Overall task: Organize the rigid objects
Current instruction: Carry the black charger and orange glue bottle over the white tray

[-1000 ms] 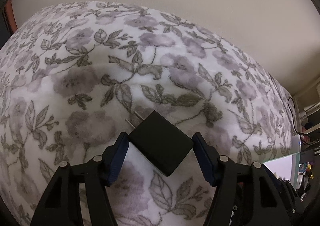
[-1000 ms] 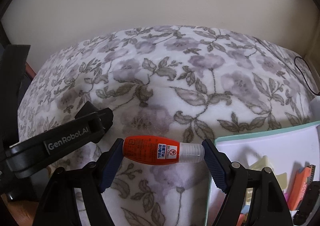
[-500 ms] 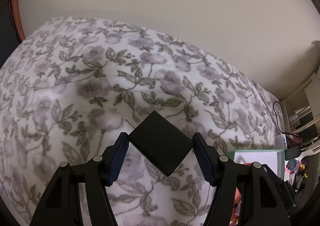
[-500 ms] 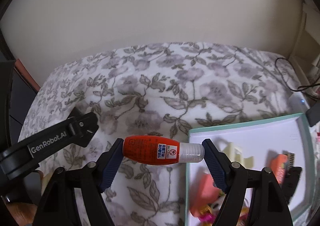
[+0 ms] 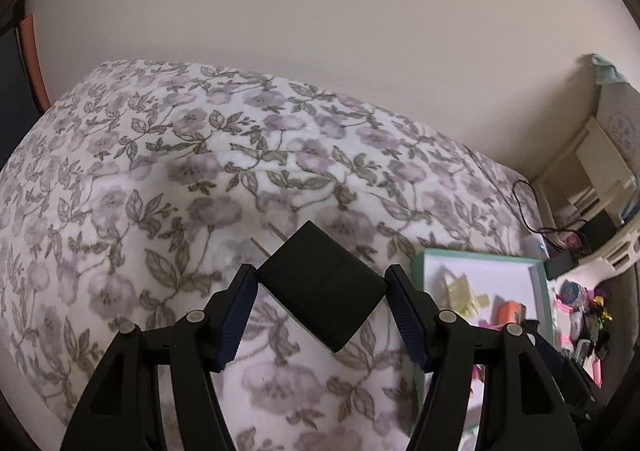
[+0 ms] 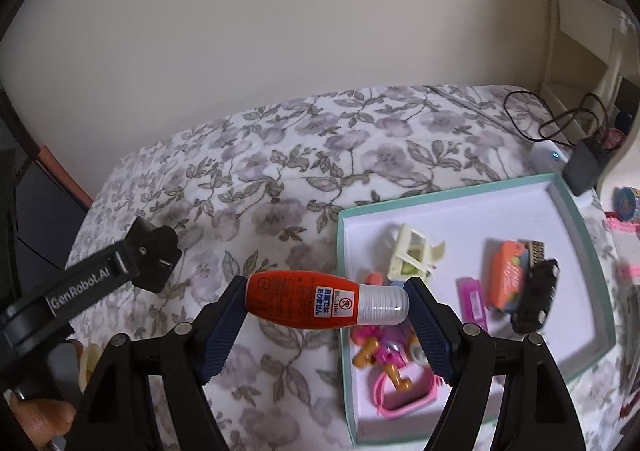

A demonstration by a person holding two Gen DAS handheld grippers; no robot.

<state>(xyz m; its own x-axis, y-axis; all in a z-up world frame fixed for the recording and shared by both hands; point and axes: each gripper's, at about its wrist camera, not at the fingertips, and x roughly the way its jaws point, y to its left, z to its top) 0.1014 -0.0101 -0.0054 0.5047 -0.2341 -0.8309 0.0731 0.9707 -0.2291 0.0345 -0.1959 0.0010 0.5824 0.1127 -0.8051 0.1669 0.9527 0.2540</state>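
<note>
While the right gripper (image 6: 326, 301) clamps a red plastic bottle with a clear cap (image 6: 324, 300) end to end, its long axis runs crosswise, cap toward the teal-rimmed white tray (image 6: 472, 193). Left gripper (image 5: 320, 291) pinches a black plug adapter (image 5: 322, 287) by opposite corners, prongs aimed up-left. Both hang over a bed with a floral grey-and-white blanket (image 5: 168, 155) against a cream wall (image 5: 320, 31). Only the right wrist view shows the tray's toys clearly, plus the left gripper from the side.
</note>
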